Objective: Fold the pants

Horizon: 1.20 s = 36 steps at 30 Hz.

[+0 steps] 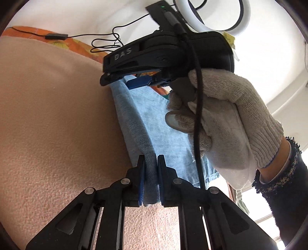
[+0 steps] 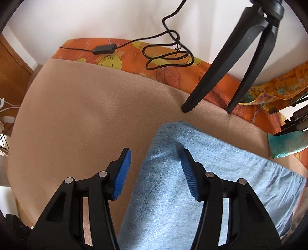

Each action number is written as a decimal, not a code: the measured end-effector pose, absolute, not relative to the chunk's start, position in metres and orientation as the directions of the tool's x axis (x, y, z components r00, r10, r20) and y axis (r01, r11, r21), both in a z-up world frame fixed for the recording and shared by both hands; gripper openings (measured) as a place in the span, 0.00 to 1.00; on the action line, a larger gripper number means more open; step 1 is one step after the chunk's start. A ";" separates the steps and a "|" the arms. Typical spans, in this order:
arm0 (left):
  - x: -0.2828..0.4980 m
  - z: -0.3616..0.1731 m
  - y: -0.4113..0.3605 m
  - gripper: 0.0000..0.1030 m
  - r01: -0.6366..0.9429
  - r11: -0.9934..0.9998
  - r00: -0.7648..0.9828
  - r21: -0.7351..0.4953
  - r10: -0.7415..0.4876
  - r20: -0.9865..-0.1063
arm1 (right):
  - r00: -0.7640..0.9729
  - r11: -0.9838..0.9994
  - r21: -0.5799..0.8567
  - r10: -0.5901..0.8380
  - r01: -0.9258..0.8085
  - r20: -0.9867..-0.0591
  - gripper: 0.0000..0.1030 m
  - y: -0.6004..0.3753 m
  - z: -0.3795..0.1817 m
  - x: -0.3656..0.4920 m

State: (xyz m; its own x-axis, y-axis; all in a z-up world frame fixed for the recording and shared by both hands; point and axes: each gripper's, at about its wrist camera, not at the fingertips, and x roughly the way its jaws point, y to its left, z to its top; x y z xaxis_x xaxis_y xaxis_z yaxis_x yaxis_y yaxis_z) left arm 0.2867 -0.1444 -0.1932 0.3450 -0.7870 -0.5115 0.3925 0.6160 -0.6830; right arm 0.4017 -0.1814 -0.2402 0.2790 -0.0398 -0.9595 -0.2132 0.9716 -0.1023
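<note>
Light blue pants (image 2: 173,192) lie folded on a beige blanket (image 2: 86,115), their folded edge running away from me. In the left wrist view my left gripper (image 1: 151,173) is shut on the near end of that thick edge of the pants (image 1: 154,119). A white-gloved hand (image 1: 221,125) holds my right gripper (image 1: 119,80) over the far end of the pants, pointing steeply down. In the right wrist view my right gripper (image 2: 156,169) stands open astride the edge: its left pad is over the blanket, its right pad over the denim. Neither pad presses the cloth.
An orange flowered cloth (image 2: 134,55) shows past the blanket's far edge, with a black cable and adapter (image 2: 105,49) on it. Black tripod legs (image 2: 211,73) stand on the blanket just beyond the pants. A ring light (image 1: 221,11) hangs above. A teal cloth (image 2: 284,142) lies at the right.
</note>
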 end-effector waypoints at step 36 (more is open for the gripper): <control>0.247 -0.148 -0.226 0.14 0.564 0.607 0.357 -0.559 -0.790 -0.498 | 0.522 0.946 0.318 0.303 -0.064 -0.797 0.11 -0.321 -0.158 0.318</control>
State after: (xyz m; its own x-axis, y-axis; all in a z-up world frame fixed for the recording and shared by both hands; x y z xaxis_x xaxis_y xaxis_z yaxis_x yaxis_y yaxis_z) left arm 0.2473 -0.2264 -0.1477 0.3571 -0.7901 -0.4981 0.5645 0.6075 -0.5589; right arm 0.3177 -0.3206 -0.1578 0.5223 0.3033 -0.7970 -0.0641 0.9459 0.3180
